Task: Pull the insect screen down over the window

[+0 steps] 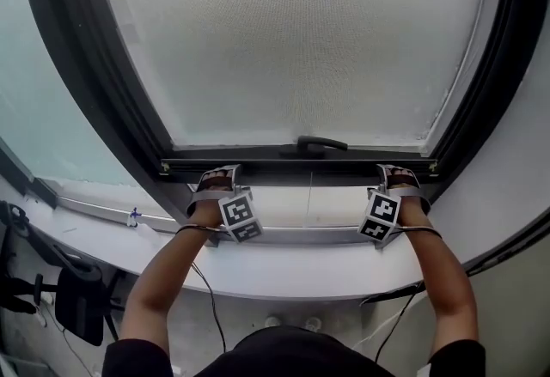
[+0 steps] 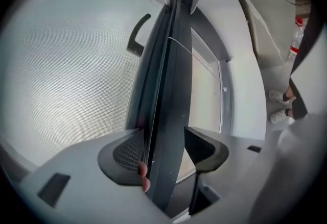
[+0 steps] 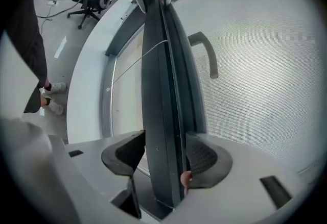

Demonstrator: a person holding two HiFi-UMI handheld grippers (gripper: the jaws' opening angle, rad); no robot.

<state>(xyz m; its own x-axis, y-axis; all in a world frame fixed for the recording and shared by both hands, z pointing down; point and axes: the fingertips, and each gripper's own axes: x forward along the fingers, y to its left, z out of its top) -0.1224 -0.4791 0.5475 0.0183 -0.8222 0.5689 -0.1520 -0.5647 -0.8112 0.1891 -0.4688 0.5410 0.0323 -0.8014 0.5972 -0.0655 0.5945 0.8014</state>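
The insect screen covers most of the window, its dark bottom bar just above the sill, with a handle at its middle. My left gripper holds the bar near its left end and my right gripper near its right end. In the left gripper view the bar runs between both pads of my left gripper, which close on its two faces. The right gripper view shows the same for my right gripper, shut across the bar.
A dark window frame surrounds the screen. The white curved sill lies below the bar, and a thin cord hangs from the bar's middle. An office chair stands on the floor at the lower left.
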